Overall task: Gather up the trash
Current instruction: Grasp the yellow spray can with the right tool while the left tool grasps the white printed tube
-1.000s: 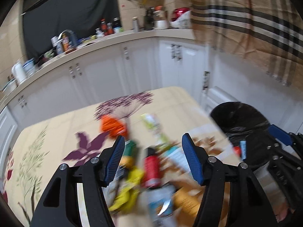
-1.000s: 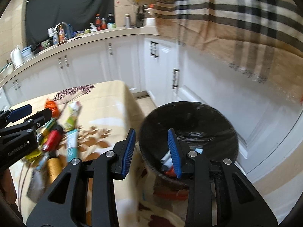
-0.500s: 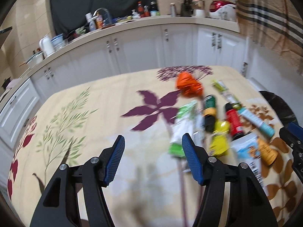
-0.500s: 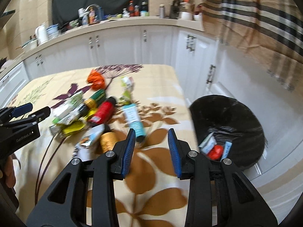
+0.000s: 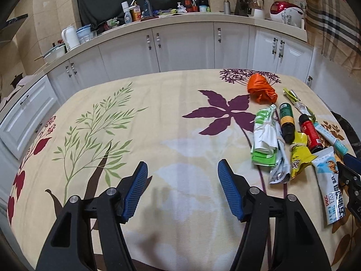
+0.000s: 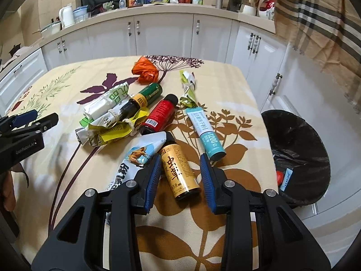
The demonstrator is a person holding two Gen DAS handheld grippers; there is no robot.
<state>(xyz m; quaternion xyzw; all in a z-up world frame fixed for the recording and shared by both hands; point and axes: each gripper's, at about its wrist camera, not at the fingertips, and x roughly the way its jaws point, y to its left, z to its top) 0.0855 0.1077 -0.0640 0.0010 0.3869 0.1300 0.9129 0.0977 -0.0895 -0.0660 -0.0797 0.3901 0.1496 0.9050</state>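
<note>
The trash lies heaped on the tablecloth [image 6: 237, 85] near its right edge. A gold bottle [image 6: 180, 171] lies between the blue pads of my right gripper [image 6: 180, 174]; its jaws stand apart, no contact visible, nothing held. A white pouch [image 6: 133, 158] is partly hidden behind the left finger. My left gripper [image 5: 182, 187] is wide open and empty over bare cloth, well left of the heap. The black-lined bin [image 6: 300, 149] stands on the floor beside the table's right edge, with room between.

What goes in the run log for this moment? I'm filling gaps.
left gripper: open, empty, over bare cloth | right gripper: open, gold bottle between jaws, ungripped | bin: beside table
</note>
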